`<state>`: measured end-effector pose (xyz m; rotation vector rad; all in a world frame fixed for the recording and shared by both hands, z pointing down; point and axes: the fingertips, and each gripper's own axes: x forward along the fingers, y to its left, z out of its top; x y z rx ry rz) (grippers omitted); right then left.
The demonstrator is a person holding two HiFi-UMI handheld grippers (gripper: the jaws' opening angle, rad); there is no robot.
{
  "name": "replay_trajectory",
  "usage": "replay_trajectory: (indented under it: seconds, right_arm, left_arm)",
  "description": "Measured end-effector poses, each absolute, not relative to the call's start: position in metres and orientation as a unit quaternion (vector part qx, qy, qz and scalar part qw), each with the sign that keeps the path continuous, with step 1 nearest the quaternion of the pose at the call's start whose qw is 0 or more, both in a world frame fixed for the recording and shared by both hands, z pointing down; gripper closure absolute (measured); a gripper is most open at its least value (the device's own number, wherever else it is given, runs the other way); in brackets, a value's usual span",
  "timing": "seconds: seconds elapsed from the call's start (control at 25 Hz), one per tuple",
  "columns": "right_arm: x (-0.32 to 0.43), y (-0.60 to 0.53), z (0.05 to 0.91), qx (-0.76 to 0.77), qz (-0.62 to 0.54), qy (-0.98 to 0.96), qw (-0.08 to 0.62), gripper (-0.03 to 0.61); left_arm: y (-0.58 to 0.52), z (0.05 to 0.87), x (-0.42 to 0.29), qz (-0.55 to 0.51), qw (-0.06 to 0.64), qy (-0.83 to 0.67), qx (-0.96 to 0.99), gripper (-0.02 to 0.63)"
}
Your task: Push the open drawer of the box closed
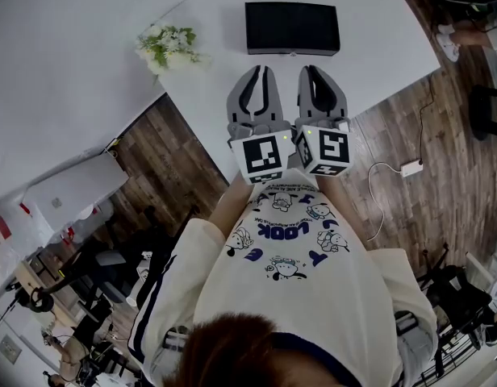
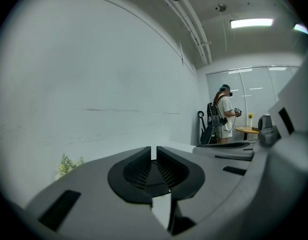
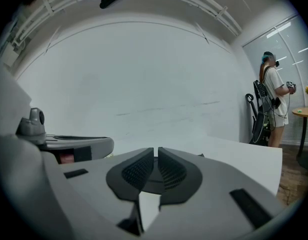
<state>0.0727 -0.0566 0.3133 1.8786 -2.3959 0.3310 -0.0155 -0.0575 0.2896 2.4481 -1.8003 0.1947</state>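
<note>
I have the box (image 1: 292,27) on the far side of the white table (image 1: 377,51), seen from above as a flat dark slab with a thin pale strip along its near edge. From up here I can't tell whether the drawer stands out of it or sits flush; neither gripper view catches the box at all, only bare wall and tabletop.

Both grippers hang well short of the box, side by side over the table's near edge. The left gripper (image 1: 259,71) and right gripper (image 1: 315,69) each have their fingers drawn together to a hairline slit with nothing between them (fine for pushing, no use for grasping).

What worries me from here:
- The box looks light and stands free, so I judge that a hard shove on its near face could slide the whole thing farther away instead of seating a drawer.
- A push off to one end of the box could turn it, or jam a drawer crooked in its runners.
- The flowers (image 1: 168,45) stand to the left of the box and a little nearer than it; a wide swing of the left gripper could knock them over.
- The grippers are nearly touching each other, so moving toward the box together could make them clash.
</note>
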Motion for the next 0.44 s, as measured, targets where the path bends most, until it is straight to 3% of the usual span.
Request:
replay_trajectory:
  seconds: [0.44]
  right_arm:
    - [0.0669,-0.0549,0.3120,0.607,0.112,-0.786,0.039,0.532]
  left_arm:
    - [-0.0561,0.2886,-0.0182,0.065,0.048,-0.590,0.803,0.571]
